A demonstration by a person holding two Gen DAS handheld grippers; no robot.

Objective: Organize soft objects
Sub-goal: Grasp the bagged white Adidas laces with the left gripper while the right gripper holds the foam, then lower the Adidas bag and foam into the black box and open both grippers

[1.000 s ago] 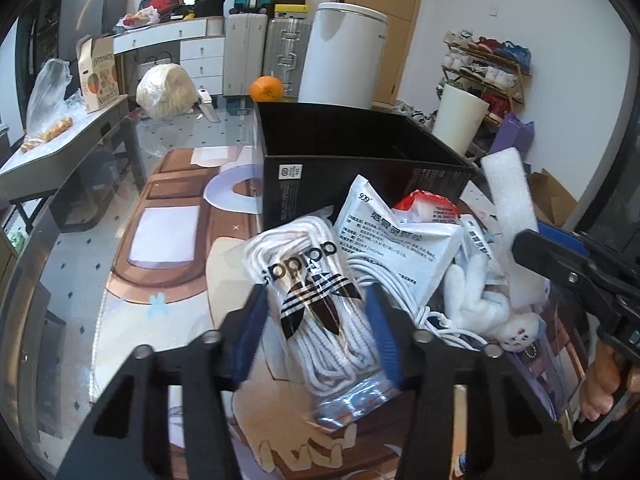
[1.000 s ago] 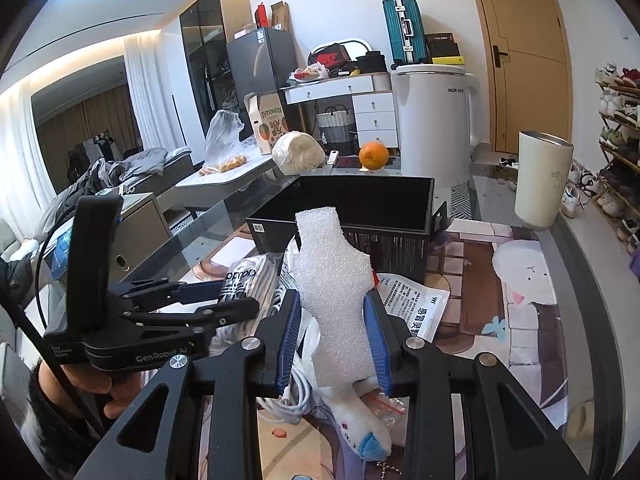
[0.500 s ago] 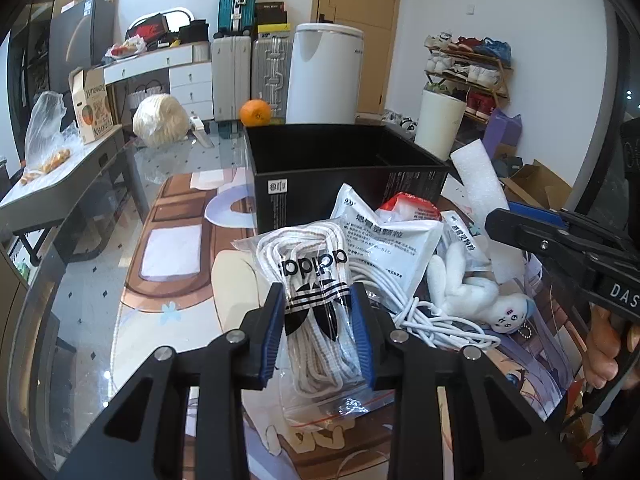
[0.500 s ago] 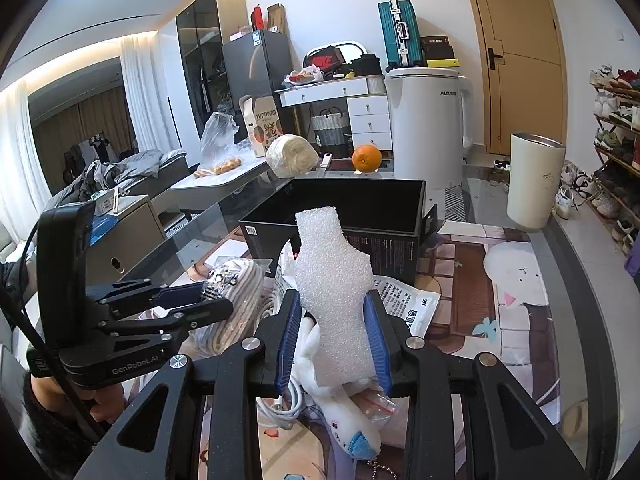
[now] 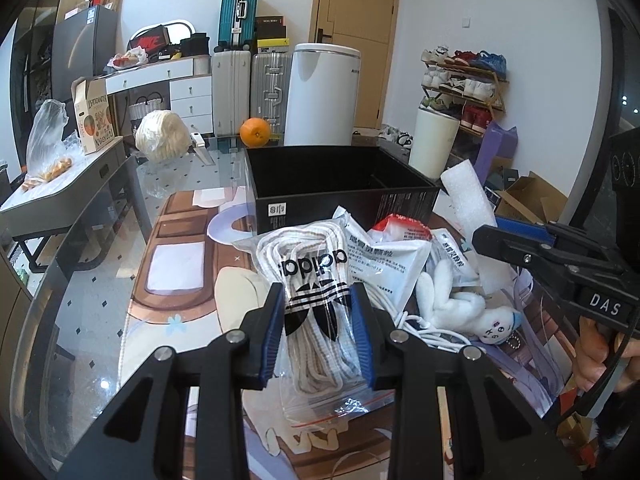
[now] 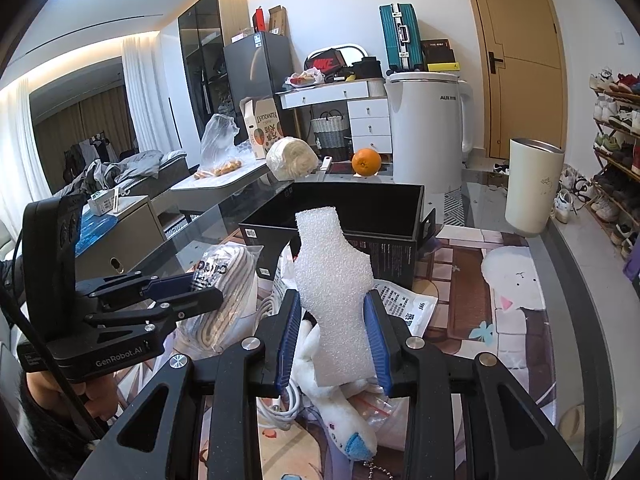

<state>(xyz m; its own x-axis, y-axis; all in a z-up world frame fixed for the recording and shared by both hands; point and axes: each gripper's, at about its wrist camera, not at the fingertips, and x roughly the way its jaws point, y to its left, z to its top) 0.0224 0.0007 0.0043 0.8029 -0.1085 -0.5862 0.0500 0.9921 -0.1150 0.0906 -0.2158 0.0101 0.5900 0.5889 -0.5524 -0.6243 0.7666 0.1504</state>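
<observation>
My left gripper [image 5: 318, 300] is shut on a clear zip bag of white laces [image 5: 308, 264] with a black three-stripe logo, lifted a little off the pile. In the right wrist view that bag [image 6: 228, 280] hangs from the left gripper [image 6: 200, 288] at the left. My right gripper [image 6: 332, 312] is shut on a white foam piece [image 6: 332, 276], which stands upright; in the left wrist view the foam piece [image 5: 468, 204] rises at the right. Behind both stands an open black box [image 5: 336, 184]. A white plush toy [image 5: 464, 308] and white sachets [image 5: 384, 260] lie in the pile below.
The glass table [image 5: 92, 292] carries a cartoon mat. Behind the box are an orange [image 5: 255, 132], a wrapped pale bundle [image 5: 162, 140] and a white kettle [image 6: 428, 132]. A cream tumbler [image 6: 532, 188] stands at the right. White cable [image 6: 276, 404] coils under the pile.
My left gripper's jaws closed on the lace bag and raised it slightly toward the box. The right gripper kept still with the foam piece.
</observation>
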